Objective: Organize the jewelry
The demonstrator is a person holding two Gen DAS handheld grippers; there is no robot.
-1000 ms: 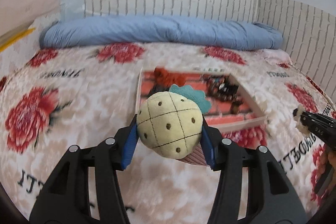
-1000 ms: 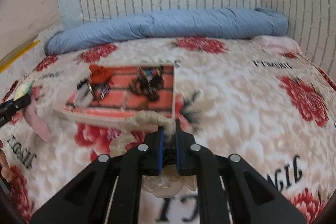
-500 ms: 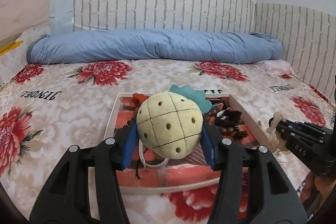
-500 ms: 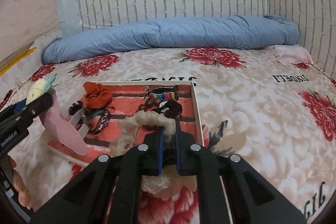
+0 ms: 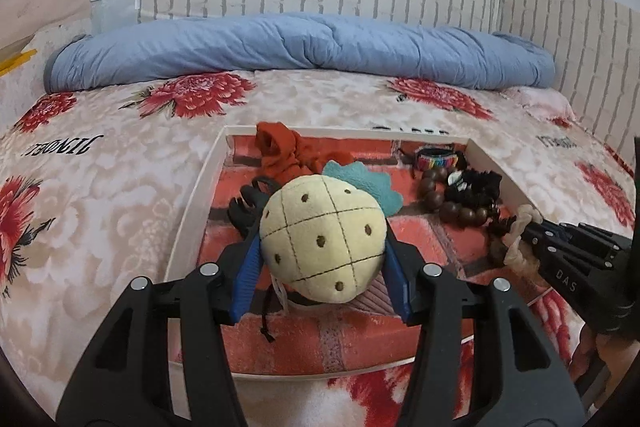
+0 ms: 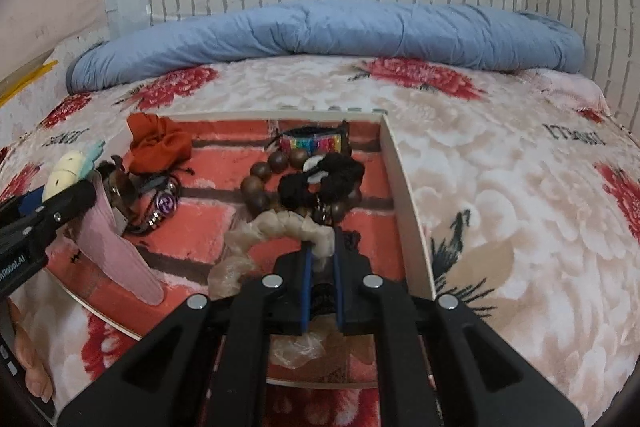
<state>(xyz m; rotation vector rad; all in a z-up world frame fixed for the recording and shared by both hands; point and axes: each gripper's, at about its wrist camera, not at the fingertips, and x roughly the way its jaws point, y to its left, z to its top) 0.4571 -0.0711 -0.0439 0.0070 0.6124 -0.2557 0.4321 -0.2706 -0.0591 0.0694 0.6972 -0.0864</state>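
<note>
My left gripper (image 5: 322, 257) is shut on a yellow plush pineapple (image 5: 322, 239) with a teal leaf and a pink fabric tail (image 6: 116, 255). It hangs low over the left half of a white-rimmed tray (image 5: 196, 195) lined with a red brick pattern. My right gripper (image 6: 321, 255) is shut on a cream scrunchie (image 6: 280, 225), held just above the tray's right half, near the rim (image 6: 404, 203). In the tray lie an orange scrunchie (image 6: 158, 143), a rainbow bracelet (image 6: 310, 143), a wooden bead bracelet (image 6: 256, 187), a black scrunchie (image 6: 320, 179) and a black hair claw (image 5: 248, 203).
The tray rests on a bed with a floral blanket (image 6: 500, 187). A rolled blue quilt (image 6: 320, 31) lies along the brick-patterned wall at the back. A hand (image 6: 34, 359) shows at the lower left of the right wrist view.
Both grippers have moved forward and down with their loads, from in front of the tray to just over it. The tray now looks larger and closer in both views.
</note>
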